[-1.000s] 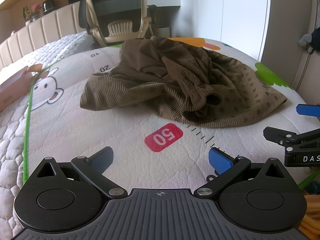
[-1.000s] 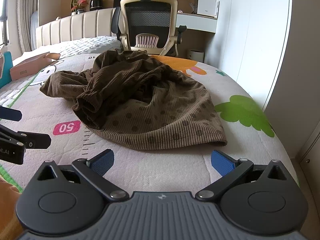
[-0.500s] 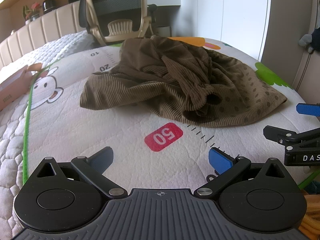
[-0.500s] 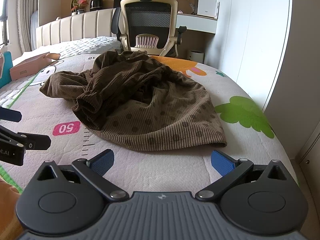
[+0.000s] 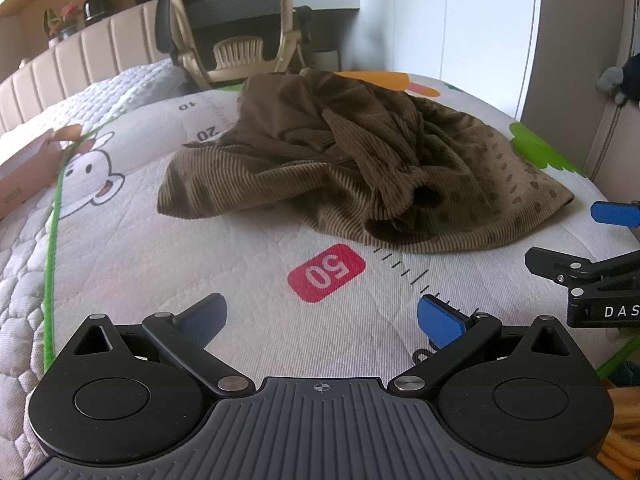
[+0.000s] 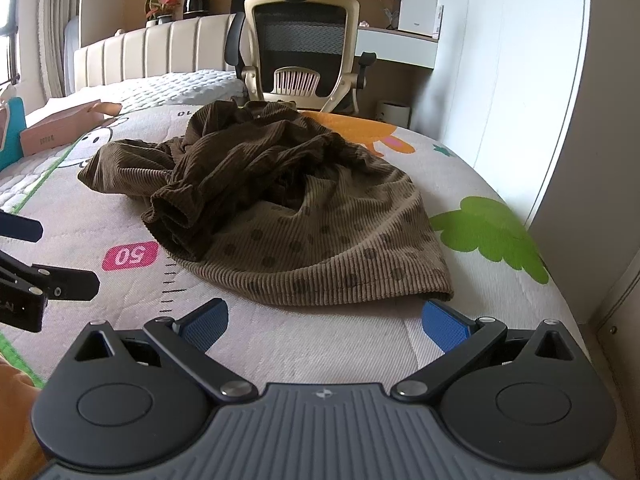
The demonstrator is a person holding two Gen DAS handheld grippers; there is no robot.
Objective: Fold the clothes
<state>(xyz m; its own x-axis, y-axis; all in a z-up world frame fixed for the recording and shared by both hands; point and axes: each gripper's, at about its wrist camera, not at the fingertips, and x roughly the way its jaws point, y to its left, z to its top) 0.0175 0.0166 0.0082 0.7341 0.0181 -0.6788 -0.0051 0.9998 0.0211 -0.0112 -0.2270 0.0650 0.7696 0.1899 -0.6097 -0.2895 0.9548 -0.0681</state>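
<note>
A brown corduroy garment with dark dots (image 5: pixel 352 168) lies crumpled in a heap on the printed bed mat (image 5: pixel 160 264); it also shows in the right wrist view (image 6: pixel 280 208). My left gripper (image 5: pixel 320 320) is open and empty, low over the mat, short of the garment's near hem. My right gripper (image 6: pixel 324 324) is open and empty, its right fingertip (image 6: pixel 444 326) close to the garment's near right corner. Each gripper shows at the edge of the other's view.
A red "50" mark (image 5: pixel 326 272) is printed on the mat before the garment. A pink box (image 6: pixel 60 130) lies at the far left. An office chair (image 6: pixel 304 52) and desk stand beyond the bed. A white wall (image 6: pixel 520 80) runs along the right side.
Both grippers have crept slightly forward toward the garment. The garment has not moved and both grippers stay open.
</note>
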